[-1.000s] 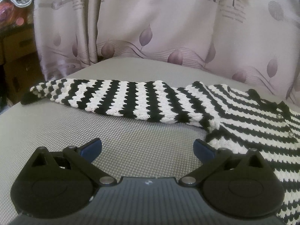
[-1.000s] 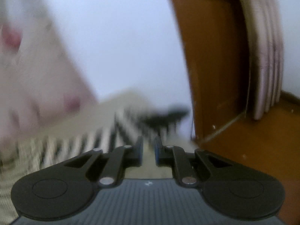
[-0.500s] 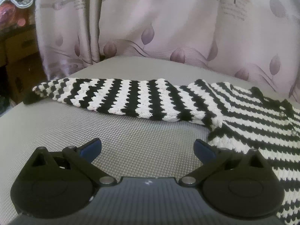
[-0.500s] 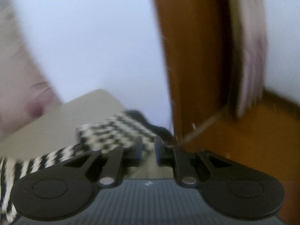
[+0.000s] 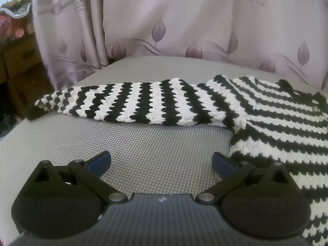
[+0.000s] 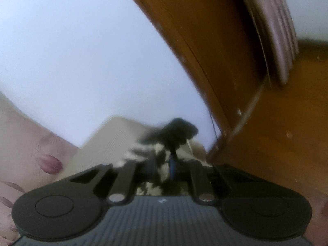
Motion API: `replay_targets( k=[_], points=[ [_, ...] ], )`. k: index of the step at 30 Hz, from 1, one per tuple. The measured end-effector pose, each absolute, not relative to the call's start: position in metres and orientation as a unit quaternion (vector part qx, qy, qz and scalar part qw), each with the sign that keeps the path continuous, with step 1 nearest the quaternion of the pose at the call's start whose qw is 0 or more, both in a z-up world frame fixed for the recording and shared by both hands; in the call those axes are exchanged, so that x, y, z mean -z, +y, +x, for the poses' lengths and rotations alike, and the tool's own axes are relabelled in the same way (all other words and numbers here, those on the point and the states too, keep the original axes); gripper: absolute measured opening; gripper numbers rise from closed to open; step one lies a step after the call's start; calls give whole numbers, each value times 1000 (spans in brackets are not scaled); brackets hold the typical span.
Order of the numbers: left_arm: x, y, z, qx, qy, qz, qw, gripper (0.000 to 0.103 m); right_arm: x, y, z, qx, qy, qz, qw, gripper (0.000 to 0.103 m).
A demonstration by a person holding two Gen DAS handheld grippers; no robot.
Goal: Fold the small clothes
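1. Currently, the black-and-white striped knitted sweater [image 5: 266, 119] lies flat on the grey woven surface [image 5: 143, 155].
2. Left gripper [image 5: 162, 162]: jaws wide apart, holding nothing.
3. Right gripper [image 6: 163, 166]: jaws just closed, clamping the sweater's black-edged cuff [image 6: 174, 133].

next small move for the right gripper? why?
Probably carry the pinched cuff across toward the sweater's body. The right gripper has just closed on the black-edged sleeve end, and the striped sweater lies flat on the grey surface. The left gripper is open, holding nothing.
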State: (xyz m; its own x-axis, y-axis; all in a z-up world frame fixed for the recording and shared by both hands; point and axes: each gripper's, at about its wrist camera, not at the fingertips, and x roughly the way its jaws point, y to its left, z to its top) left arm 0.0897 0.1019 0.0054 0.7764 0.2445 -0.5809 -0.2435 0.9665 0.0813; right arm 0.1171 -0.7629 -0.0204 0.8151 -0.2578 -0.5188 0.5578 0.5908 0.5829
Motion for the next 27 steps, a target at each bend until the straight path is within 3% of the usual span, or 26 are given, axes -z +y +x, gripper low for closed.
replay_targets(
  k=[6, 11, 13, 16, 18, 21, 25, 27],
  points=[
    [-7, 101, 87, -123, 297, 2, 947, 103, -2, -724, 3, 234, 119, 408, 874, 10],
    [-8, 100, 84, -107, 292, 3, 951, 103, 38, -732, -39, 233, 182, 448, 844, 11],
    [-9, 102, 83, -101, 286, -4, 953, 103, 38, -729, -55, 235, 161, 465, 838, 18],
    [-11, 106, 76, -84, 282, -16, 955, 100, 24, -704, -73, 245, 136, 444, 851, 19],
    [-18, 108, 65, -55, 293, -31, 954, 100, 13, -673, -85, 186, 136, 428, 874, 19],
    [-25, 110, 35, 24, 308, -53, 950, 100, -5, -597, -92, 41, 200, 354, 913, 19],
    [-22, 112, 1, 90, 340, -58, 934, 102, 2, -512, -102, -61, 262, 311, 911, 39],
    [-15, 114, -6, 105, 361, -85, 923, 102, 7, -485, -106, -74, 280, 291, 912, 41]
  ],
)
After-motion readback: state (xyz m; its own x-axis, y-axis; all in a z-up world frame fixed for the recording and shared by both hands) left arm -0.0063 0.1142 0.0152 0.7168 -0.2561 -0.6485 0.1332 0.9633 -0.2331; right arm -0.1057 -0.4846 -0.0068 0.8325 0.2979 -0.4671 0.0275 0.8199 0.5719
